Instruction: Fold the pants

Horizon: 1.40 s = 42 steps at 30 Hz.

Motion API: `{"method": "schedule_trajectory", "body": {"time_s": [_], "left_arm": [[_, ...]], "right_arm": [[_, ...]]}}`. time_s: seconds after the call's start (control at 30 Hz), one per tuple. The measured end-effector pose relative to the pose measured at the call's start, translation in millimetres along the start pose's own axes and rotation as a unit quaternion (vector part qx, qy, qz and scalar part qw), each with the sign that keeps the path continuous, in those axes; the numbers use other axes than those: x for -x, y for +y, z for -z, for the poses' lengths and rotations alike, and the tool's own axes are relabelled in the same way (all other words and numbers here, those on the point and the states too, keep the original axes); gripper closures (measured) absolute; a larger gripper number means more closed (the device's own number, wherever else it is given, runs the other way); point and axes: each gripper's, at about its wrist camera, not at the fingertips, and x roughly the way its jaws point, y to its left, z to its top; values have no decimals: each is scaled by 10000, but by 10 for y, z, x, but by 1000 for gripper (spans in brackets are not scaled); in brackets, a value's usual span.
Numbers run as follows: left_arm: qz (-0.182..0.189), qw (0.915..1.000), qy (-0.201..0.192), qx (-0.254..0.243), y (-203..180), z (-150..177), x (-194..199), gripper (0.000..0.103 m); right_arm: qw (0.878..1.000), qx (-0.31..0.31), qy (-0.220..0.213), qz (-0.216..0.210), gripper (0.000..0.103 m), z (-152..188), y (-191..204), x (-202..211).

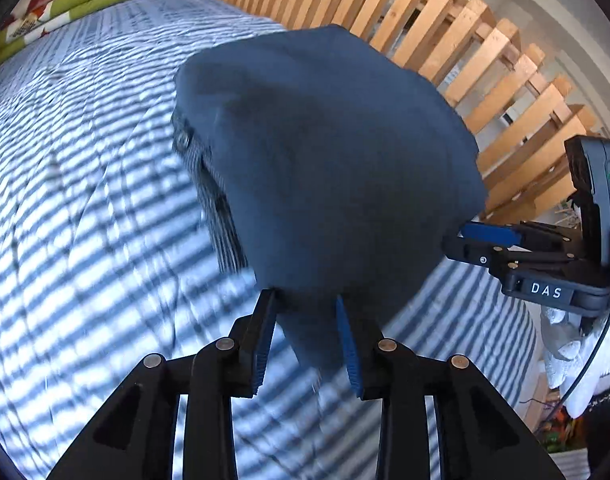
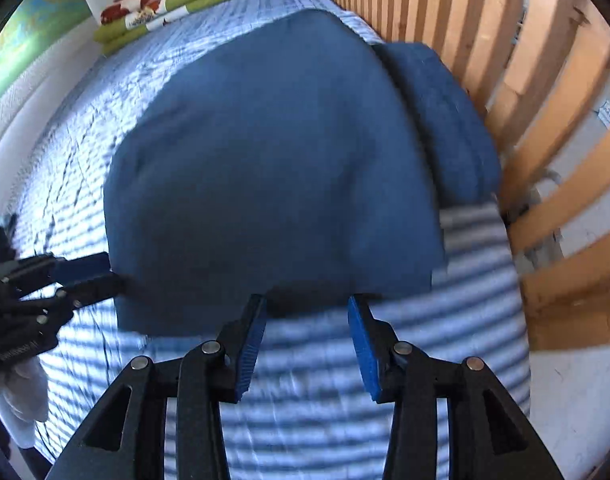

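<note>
The folded pants (image 2: 273, 168) lay on the striped bed (image 2: 325, 400), their near edge just ahead of the right gripper (image 2: 305, 340), jaws open and empty, while the left gripper (image 1: 305, 336) straddled a corner, jaws parted.

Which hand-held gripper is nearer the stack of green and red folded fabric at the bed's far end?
Neither clearly. Left hand-held gripper and right hand-held gripper both sit at the dark blue pants' near edge, far from the stack.

One pair of blue pants (image 2: 273, 160), two claws, one striped bedspread (image 1: 85, 160), one folded linen stack (image 2: 173, 4)
</note>
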Motion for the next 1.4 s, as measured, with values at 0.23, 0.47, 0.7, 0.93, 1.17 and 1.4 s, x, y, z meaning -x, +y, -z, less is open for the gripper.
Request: {"method": "schedule_trajectory", "body": {"time_s": [0.23, 0.47, 0.7, 0.93, 1.17, 1.4], "left_arm": [[-575, 9968, -455, 319, -267, 470, 817, 49], [-1206, 9882, -928, 190, -618, 948, 1681, 36], [-1481, 9826, -1096, 240, -915, 1578, 2389, 30], [-1467, 9790, -1325, 503, -1105, 2141, 2848, 25], [-1783, 9701, -1473, 739, -1225, 2766, 3107, 20], [-2090, 9604, -1744, 588, -1414, 3124, 3367, 16]], "right_arm": [[9977, 313, -544, 253, 64, 388, 207, 679], [9921, 657, -1060, 117, 63, 870, 605, 1444], [9866, 912, -1337, -190, 63, 1287, 1071, 1913], [9799, 1083, -1666, -146, 60, 1762, 1363, 2357], [9780, 812, -1901, -294, 58, 2166, 1496, 2534], [9755, 741, -2061, -184, 57, 2513, 1607, 2631]]}}
